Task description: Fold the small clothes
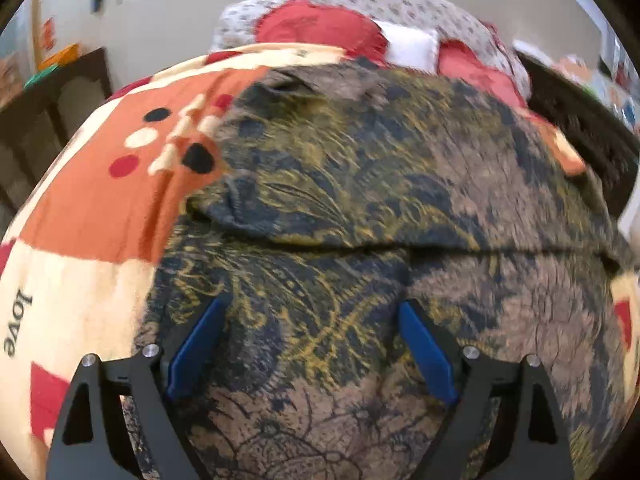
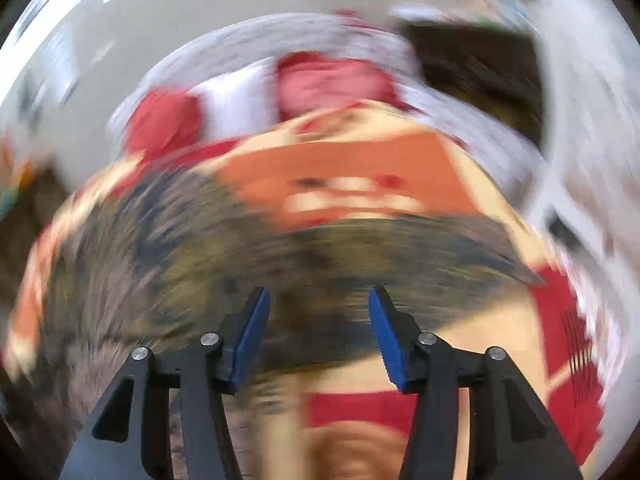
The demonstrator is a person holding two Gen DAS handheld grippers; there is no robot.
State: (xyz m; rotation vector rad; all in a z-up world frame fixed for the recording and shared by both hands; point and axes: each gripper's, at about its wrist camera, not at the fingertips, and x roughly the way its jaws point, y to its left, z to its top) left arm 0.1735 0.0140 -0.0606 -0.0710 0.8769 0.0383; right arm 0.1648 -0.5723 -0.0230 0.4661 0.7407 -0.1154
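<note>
Garment [image 1: 360, 208] folded crosswise on bedspread [image 1: 88, 208], left gripper [image 1: 312, 344] and right gripper [image 2: 319, 338] both released.

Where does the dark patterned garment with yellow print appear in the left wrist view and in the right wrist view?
Left wrist view: the dark patterned garment fills the centre and right, with a fold line across the middle.
Right wrist view: it lies blurred across the lower left and centre.
Shared landmark: the orange patch of the blanket, left of the garment in the first, above it in the second.
</note>
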